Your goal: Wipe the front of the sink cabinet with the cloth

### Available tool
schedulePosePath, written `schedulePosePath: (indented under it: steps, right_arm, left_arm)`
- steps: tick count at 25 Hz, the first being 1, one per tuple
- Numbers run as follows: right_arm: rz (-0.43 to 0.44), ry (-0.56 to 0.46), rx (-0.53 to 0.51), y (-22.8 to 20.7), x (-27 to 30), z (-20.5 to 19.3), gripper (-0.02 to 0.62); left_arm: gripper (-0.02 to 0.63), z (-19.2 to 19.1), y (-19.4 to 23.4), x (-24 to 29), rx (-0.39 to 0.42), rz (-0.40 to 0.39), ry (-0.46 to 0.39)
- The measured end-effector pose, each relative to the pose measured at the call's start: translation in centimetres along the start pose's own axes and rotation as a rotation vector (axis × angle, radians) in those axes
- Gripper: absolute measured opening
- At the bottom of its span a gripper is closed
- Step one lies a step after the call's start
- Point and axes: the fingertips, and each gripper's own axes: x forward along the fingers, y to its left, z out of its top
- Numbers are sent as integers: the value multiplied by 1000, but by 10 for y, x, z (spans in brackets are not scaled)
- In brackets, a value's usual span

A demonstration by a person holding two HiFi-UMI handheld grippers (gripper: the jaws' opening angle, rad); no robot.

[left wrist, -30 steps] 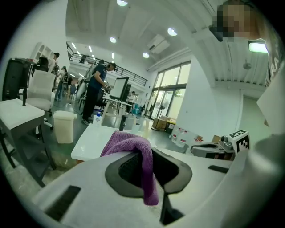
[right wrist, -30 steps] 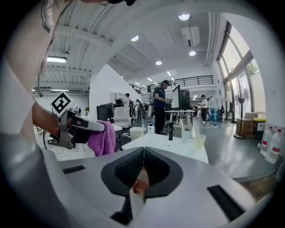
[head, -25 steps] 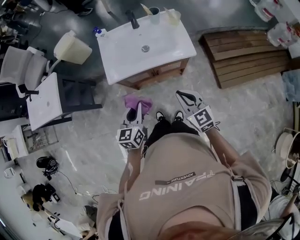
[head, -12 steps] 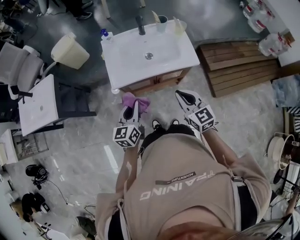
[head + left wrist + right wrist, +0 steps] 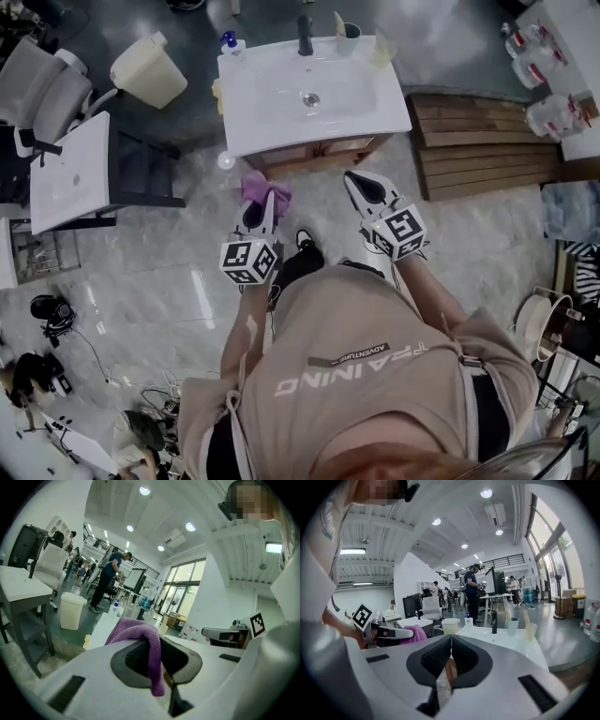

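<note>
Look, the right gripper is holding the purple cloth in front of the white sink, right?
Not quite. The purple cloth is pinched in the left gripper, not the right one; the left gripper view shows it between those jaws. The right gripper is shut with nothing in it. The cloth is in front of the white sink, as you said.

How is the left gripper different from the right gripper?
The left gripper is shut on the purple cloth, while the right gripper is shut on nothing, its fingers pressed together. In the head view the left gripper's tip is hidden under cloth, but the right gripper's dark tip shows bare. Both are white, carry a marker cube and point toward the sink cabinet.
</note>
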Motion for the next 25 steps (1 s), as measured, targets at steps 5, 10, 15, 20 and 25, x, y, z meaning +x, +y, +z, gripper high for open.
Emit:
schedulePosePath:
  steps: [5,10,15,20,25]
  right_arm:
    - [10,4,-23,-6,-29,-16,12]
    - [21,45,-12,-33,-48,-59,12]
    - [60,78,-1,-51,-44,-116,12]
    - [66,59,3,-56,-21,-150,12]
    - [109,45,-54,-65,18,-189,12]
  left_arm:
    - [37,-18,-19,-4,44,51,22]
    - [37,-49,-37,9,79,58,70]
    - [37,-93,-43,28,118,61,98]
    - [37,-129,-7,38,120,91,54]
    - [37,-160,45,67,115,119,9]
